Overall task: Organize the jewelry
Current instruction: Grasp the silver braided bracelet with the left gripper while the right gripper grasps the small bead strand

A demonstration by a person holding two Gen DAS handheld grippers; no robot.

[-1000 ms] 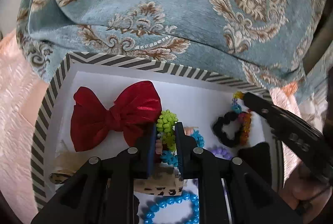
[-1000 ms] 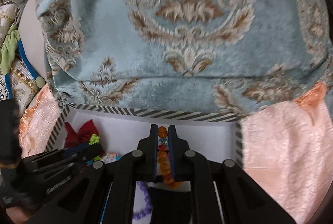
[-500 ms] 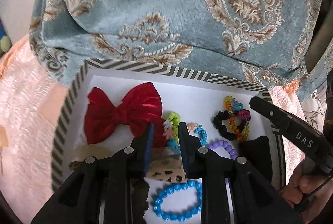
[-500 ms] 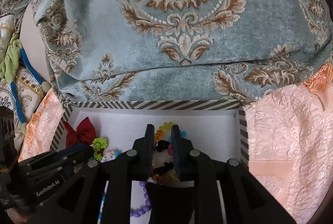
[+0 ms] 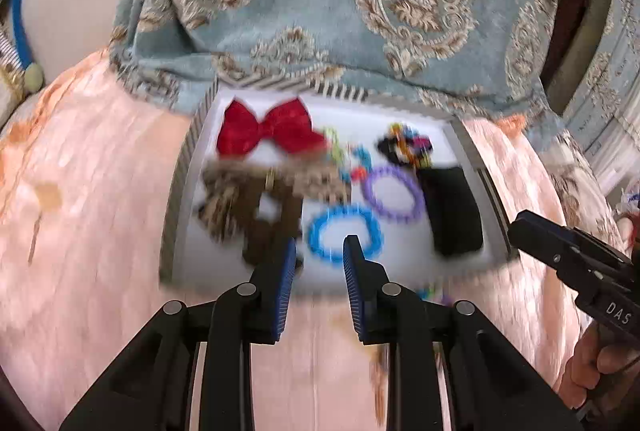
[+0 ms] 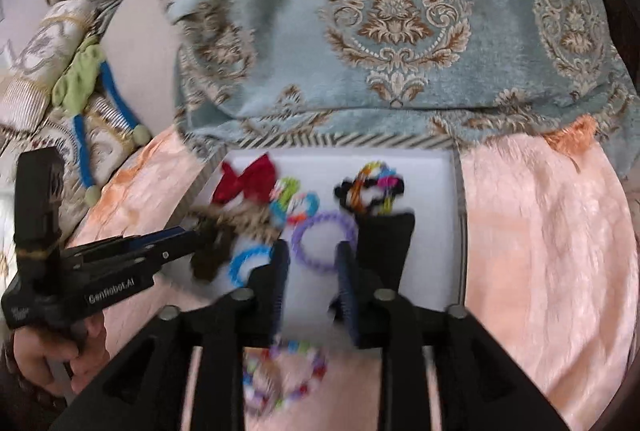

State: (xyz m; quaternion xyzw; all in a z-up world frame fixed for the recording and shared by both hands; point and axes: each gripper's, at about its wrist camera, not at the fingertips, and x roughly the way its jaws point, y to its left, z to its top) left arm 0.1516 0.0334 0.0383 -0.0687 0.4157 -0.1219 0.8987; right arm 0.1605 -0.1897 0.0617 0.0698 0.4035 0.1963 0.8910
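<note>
A striped-rim white tray (image 5: 182, 187) (image 6: 448, 295) on a peach bedspread holds a red bow (image 5: 268, 129) (image 6: 244, 183), a leopard-print bow (image 5: 256, 199), a blue bead bracelet (image 5: 344, 231) (image 6: 246, 263), a purple bracelet (image 5: 394, 193) (image 6: 322, 241), a black scrunchie with a multicolour bracelet (image 5: 404, 145) (image 6: 370, 189), a green-blue bead bracelet (image 6: 292, 201) and a black pouch (image 5: 452, 211) (image 6: 386, 247). My left gripper (image 5: 319, 251) is open and empty above the tray's near edge. My right gripper (image 6: 310, 255) is open and empty, just near of the purple bracelet. A multicoloured bead bracelet (image 6: 286, 371) lies on the bedspread, outside the tray, under the right gripper.
A blue damask pillow (image 5: 340, 3) (image 6: 400, 23) overhangs the tray's far rim. The peach bedspread (image 5: 88, 215) (image 6: 544, 243) surrounds the tray. Patterned cushions and a blue-green cord (image 6: 86, 99) lie at the far left.
Both grippers have opened, letting go of the bead bracelets in the tray, and have pulled back towards me. The views are motion-blurred.
</note>
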